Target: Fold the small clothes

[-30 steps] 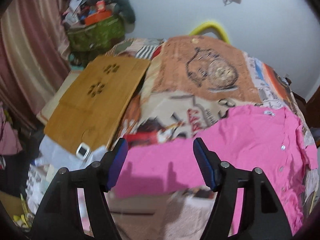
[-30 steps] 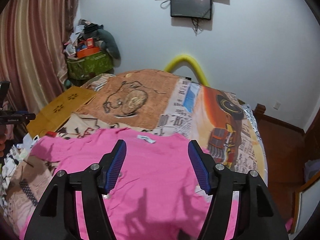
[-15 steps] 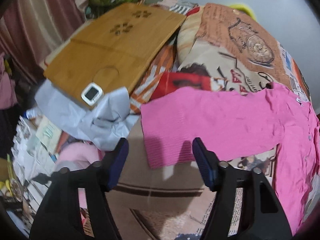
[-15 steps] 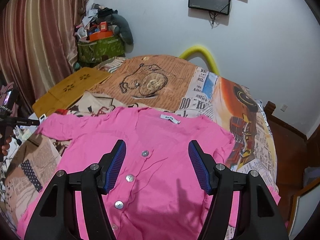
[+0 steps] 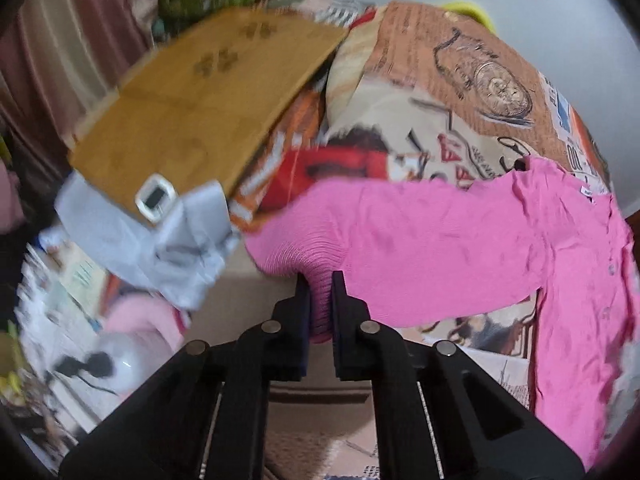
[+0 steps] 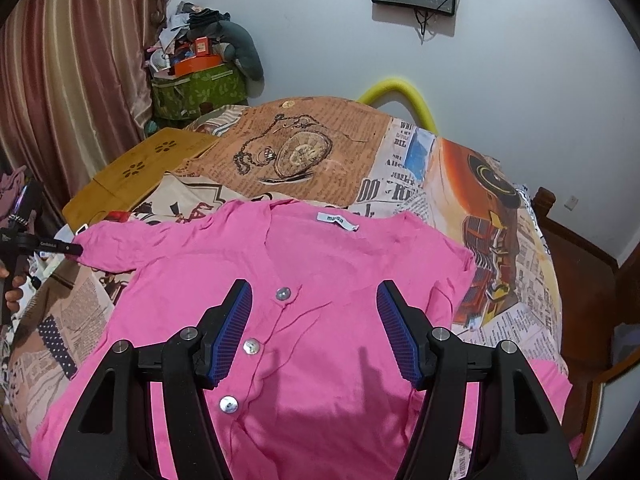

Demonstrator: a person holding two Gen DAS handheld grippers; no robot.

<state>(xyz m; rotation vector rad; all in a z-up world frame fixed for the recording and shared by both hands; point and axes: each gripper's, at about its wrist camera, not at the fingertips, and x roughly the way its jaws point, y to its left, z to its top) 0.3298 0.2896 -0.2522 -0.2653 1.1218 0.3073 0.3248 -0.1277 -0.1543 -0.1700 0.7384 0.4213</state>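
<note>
A pink button-up cardigan (image 6: 328, 280) lies spread face up on the printed bedspread (image 6: 360, 152), collar away from me, a white label at the neck. Its left sleeve (image 5: 420, 240) stretches out to the left. My left gripper (image 5: 320, 300) is shut on the ribbed cuff (image 5: 316, 280) of that sleeve; it also shows at the left edge of the right wrist view (image 6: 60, 247). My right gripper (image 6: 314, 328) is open and empty, hovering above the cardigan's button line at chest height.
A wooden lap tray (image 5: 208, 96) with a small white device (image 5: 156, 198) lies left of the sleeve, beside grey cloth (image 5: 160, 240). Clutter and a green bag (image 6: 196, 88) stand by the curtain. A yellow tube (image 6: 396, 94) arcs behind the bed.
My left gripper moved down to the sleeve end and closed on the cuff. My right gripper lowered slightly over the cardigan and stays open.
</note>
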